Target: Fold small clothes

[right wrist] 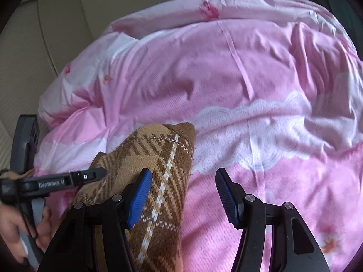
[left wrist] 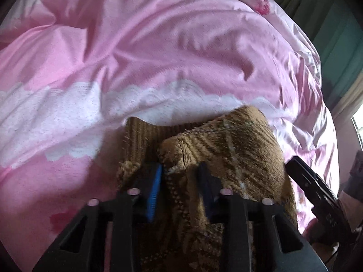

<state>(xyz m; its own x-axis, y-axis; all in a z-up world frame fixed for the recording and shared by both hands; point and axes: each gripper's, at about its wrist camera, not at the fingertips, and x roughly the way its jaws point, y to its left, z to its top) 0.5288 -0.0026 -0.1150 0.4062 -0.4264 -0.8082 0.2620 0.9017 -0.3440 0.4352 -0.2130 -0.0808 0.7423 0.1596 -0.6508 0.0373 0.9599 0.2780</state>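
Brown plaid knit garment (right wrist: 158, 170), lay on pink quilt (right wrist: 249, 72) of bed. Left tongs (left wrist: 181, 174): clamped on its bunched edge. Right tongs (right wrist: 183, 195): apart, beside the cloth. Advice: grip opposite edge, draw taut, fold evenly.

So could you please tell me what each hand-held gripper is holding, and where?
The left hand-held gripper pinches the brown plaid sock at a bunched fold; the right hand-held gripper holds nothing.
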